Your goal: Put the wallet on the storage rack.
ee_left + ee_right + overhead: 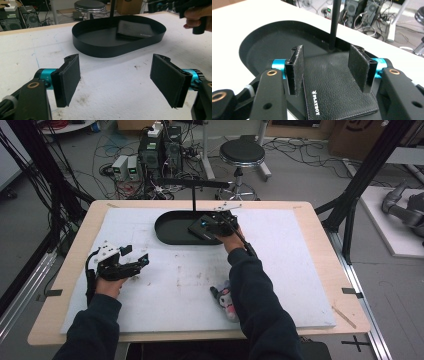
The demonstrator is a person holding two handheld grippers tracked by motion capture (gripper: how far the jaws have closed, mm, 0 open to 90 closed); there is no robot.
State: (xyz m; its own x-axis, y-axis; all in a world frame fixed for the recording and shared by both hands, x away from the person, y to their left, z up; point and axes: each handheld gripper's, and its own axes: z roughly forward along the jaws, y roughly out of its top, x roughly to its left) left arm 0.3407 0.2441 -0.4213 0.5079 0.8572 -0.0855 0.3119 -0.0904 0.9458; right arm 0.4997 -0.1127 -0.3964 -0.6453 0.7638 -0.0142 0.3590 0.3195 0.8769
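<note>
A black leather wallet [337,85] lies flat in the right end of a black oval tray [252,45]. My right gripper [325,67] hovers just over it, open, with a jaw on either side and neither pad pressing on the leather. From above, the right gripper [209,224] sits over the wallet [197,231] at the tray [165,227]. My left gripper [136,254] rests at the left of the white mat, open and holding nothing. In the left gripper view its jaws [115,80] stand wide apart, facing the tray [110,50] and the wallet [135,30].
A thin black pole [194,195] with a crossbar rises from the tray's far side. A small plush toy [227,301] lies on the mat beside the right forearm. Behind the table stand a stool [242,152], computers and cables.
</note>
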